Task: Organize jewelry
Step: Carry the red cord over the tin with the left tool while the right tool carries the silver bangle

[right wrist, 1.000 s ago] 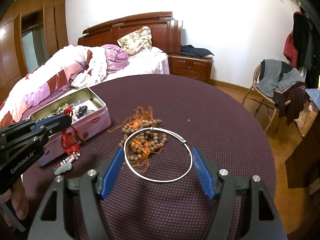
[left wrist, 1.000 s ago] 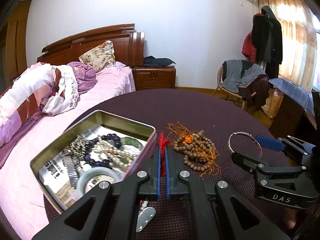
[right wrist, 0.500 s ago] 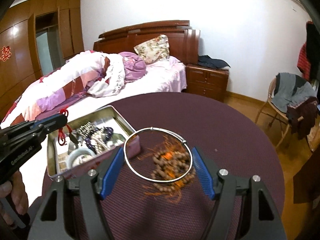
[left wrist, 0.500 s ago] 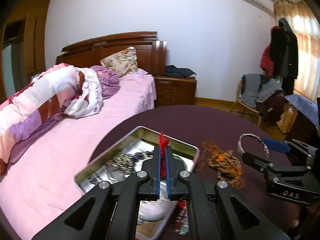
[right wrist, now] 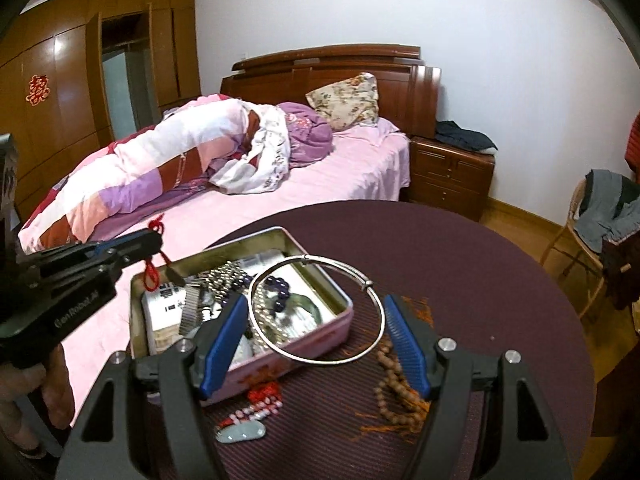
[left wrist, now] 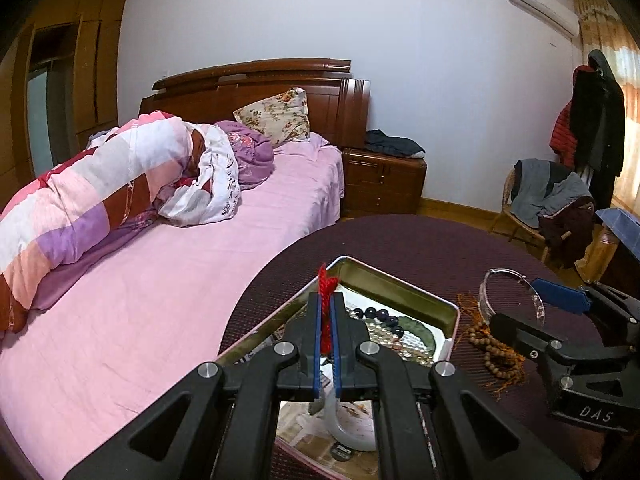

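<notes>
Left gripper point(left wrist: 327, 312): clamped on red cord point(left wrist: 326, 292), held above tin's near-left corner.
Right gripper point(right wrist: 316, 334): fingers spread, gripping silver bangle point(right wrist: 318, 308) over tin's right edge.
Tin point(right wrist: 340, 300): open, holding beads.
Wooden beads point(right wrist: 394, 384): on table point(right wrist: 460, 260), beside tin.

pink bed point(left wrist: 192, 272), floral pillow point(left wrist: 276, 118), wooden nightstand point(right wrist: 452, 178), chair point(left wrist: 536, 204) draped with clothes.
</notes>
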Demonstrator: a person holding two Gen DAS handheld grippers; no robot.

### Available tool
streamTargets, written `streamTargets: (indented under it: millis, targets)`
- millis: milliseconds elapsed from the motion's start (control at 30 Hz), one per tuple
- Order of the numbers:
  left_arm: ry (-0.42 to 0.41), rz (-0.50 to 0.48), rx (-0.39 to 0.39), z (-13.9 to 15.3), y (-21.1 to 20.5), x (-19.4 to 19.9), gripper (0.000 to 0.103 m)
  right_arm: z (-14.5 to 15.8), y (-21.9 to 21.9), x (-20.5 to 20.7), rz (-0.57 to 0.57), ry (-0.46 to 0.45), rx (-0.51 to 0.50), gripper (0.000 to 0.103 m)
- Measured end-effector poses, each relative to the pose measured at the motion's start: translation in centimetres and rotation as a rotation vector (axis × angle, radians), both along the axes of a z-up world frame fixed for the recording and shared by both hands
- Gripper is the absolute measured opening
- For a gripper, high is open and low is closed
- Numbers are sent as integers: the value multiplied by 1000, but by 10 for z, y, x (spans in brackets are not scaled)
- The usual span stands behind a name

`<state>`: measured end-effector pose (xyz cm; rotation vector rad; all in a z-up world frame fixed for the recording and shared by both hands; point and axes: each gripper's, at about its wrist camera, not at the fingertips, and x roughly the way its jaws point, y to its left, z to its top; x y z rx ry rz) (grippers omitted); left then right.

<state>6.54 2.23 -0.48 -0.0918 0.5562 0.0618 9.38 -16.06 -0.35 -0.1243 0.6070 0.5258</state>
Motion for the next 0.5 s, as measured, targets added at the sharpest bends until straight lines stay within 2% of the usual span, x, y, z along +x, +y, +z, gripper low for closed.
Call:
streamTargets:
  millis: [500]
  targets:
    - [46,43,2,-14,23,14,3,-5,38,6,70,8,-5,73]
